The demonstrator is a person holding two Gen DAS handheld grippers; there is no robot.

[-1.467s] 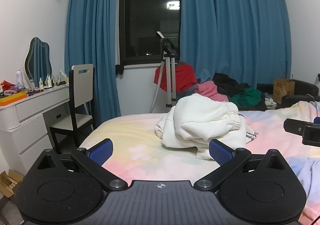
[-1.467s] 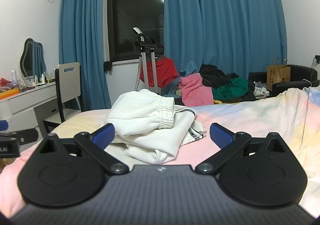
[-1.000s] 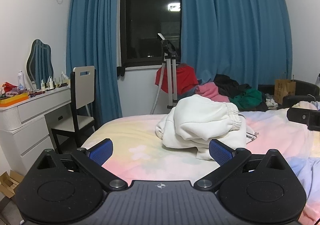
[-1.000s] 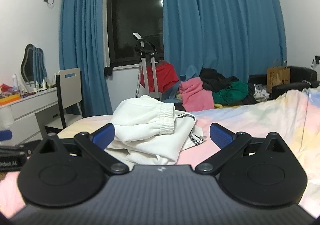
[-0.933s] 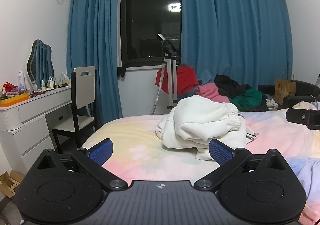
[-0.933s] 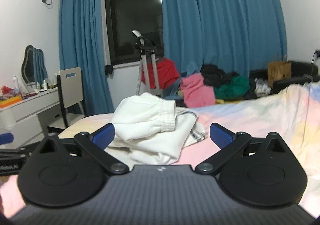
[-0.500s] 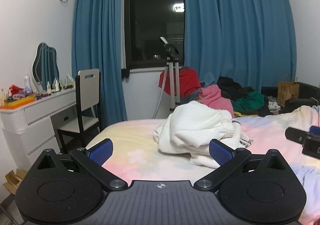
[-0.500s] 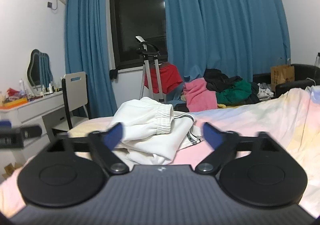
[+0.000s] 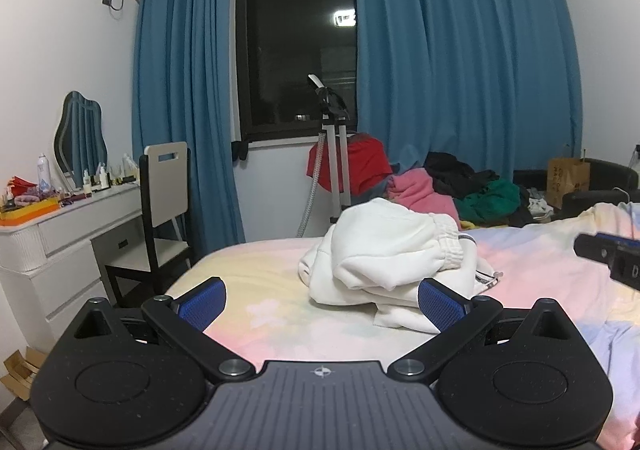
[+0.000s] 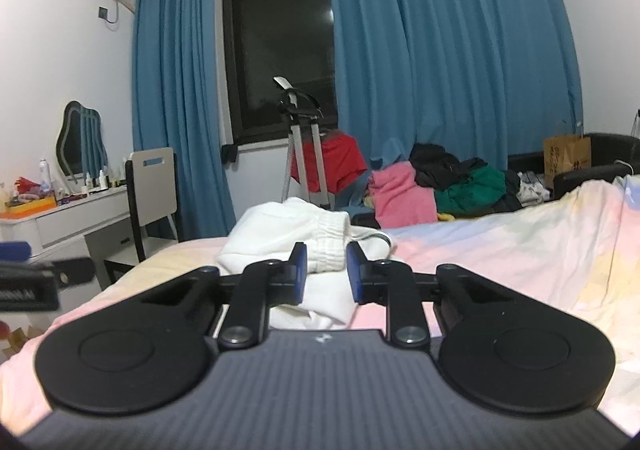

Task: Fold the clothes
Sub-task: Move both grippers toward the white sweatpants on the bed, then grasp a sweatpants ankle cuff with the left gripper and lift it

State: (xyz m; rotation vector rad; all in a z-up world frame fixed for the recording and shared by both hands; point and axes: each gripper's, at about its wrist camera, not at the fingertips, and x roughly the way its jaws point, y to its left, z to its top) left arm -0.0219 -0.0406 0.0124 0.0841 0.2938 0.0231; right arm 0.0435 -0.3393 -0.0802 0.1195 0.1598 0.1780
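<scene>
Jaws of the right gripper (image 10: 327, 270) closing short of the crumpled white garment (image 10: 304, 246) on the bed (image 10: 500, 250), nothing visibly between them, the left gripper (image 9: 320, 302) spread wide: closing early risks pinching air or one loose layer.

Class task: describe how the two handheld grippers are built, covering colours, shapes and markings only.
The left gripper and the right gripper match: matte black ribbed body, two round discs, angled link arms with silver pivots, blue textured pads and a small white emblem at the centre. No sleeves or cables show.
</scene>
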